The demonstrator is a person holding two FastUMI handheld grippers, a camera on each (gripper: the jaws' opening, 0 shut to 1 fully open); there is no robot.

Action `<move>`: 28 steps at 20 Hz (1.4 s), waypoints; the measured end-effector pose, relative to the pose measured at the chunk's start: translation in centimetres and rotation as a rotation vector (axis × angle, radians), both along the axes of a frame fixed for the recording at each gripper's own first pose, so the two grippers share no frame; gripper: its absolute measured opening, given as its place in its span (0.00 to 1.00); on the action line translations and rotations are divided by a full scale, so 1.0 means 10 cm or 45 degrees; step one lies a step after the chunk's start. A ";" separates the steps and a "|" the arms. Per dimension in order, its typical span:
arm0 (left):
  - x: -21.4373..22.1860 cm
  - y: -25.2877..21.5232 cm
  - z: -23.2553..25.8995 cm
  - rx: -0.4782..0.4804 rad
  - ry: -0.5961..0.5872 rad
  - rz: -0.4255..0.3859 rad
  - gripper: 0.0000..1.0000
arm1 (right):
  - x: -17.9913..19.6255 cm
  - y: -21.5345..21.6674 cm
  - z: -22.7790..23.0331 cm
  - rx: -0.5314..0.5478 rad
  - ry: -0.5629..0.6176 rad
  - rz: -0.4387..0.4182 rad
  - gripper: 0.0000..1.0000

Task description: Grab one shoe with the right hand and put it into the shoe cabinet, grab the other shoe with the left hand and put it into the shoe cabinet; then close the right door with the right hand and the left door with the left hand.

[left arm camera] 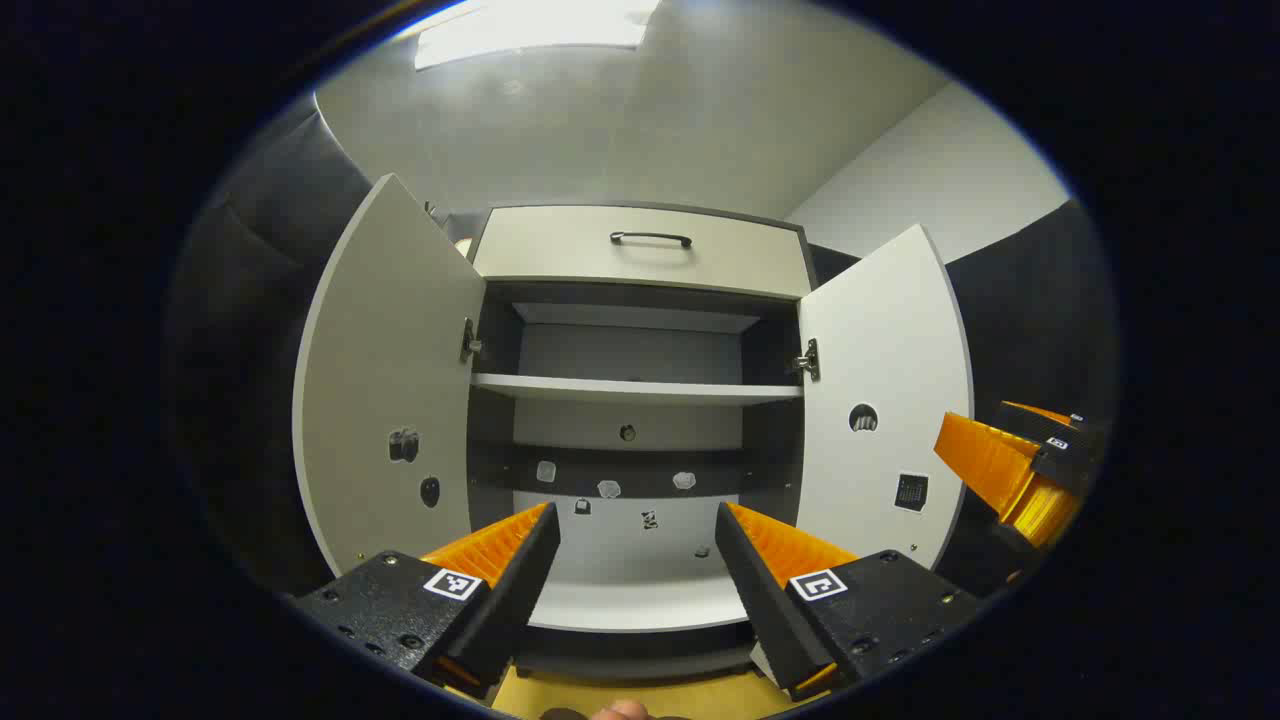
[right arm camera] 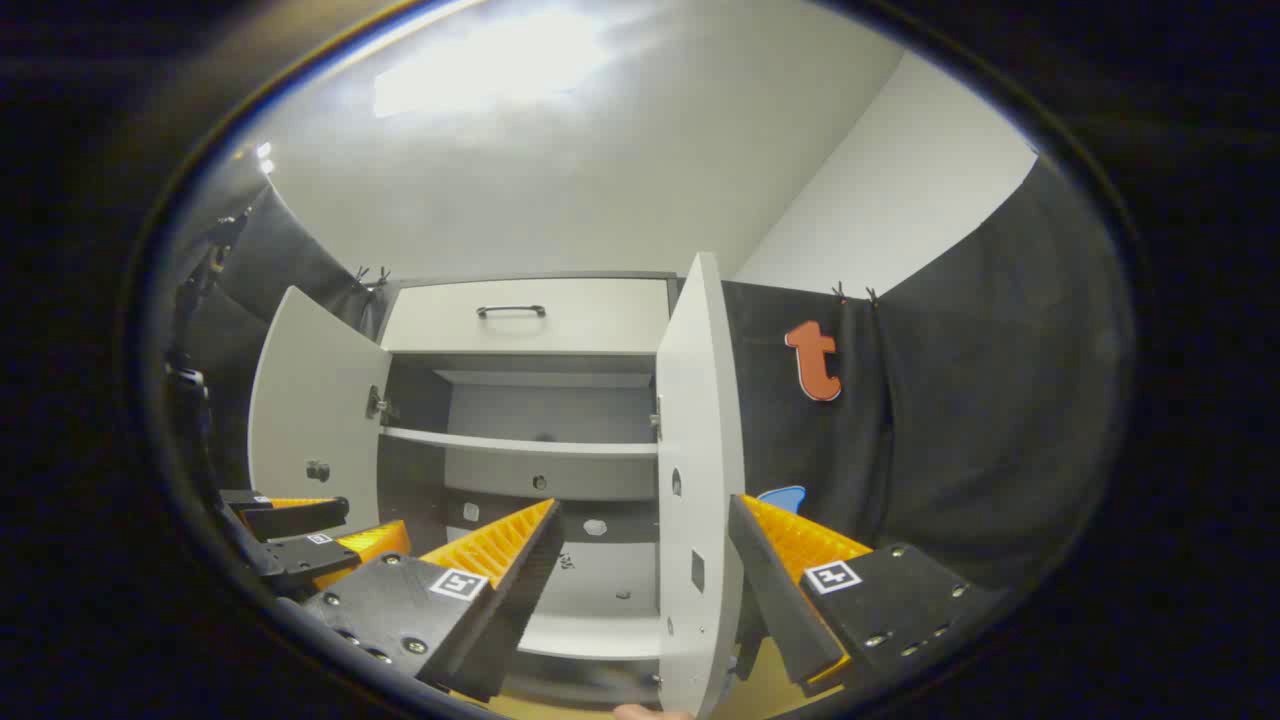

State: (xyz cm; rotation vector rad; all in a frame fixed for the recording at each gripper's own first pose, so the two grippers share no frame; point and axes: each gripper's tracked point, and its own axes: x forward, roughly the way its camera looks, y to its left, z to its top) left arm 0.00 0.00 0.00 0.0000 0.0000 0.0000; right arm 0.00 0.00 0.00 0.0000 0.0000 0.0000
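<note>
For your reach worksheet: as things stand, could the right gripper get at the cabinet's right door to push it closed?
Probably yes. The right gripper is open, and the right door, swung open edge-on, stands between its fingers with nothing blocking it.

A white ceiling (left arm camera: 640, 120) fills the top of the left gripper view. A bright light (left arm camera: 530, 30) shines at 12 o'clock. A pale wall (left arm camera: 940, 190) meets the ceiling at 2 o'clock. Black cloth (left arm camera: 1030, 310) hangs at 3 o'clock, and more black cloth (left arm camera: 270, 210) hangs at 10 o'clock. A strip of tan floor (left arm camera: 640, 692) shows at 6 o'clock.

In the right gripper view, the ceiling (right arm camera: 560, 170) glows brightest at 11 o'clock. The pale wall (right arm camera: 900, 210) sits at 2 o'clock. Small clips (right arm camera: 855, 291) pin the black cloth (right arm camera: 980, 420) up along its top edge.
</note>
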 end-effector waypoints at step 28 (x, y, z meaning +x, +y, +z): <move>-0.02 1.15 -0.30 0.029 0.070 0.055 0.96 | -1.01 0.99 -3.59 -0.033 0.780 0.198 0.99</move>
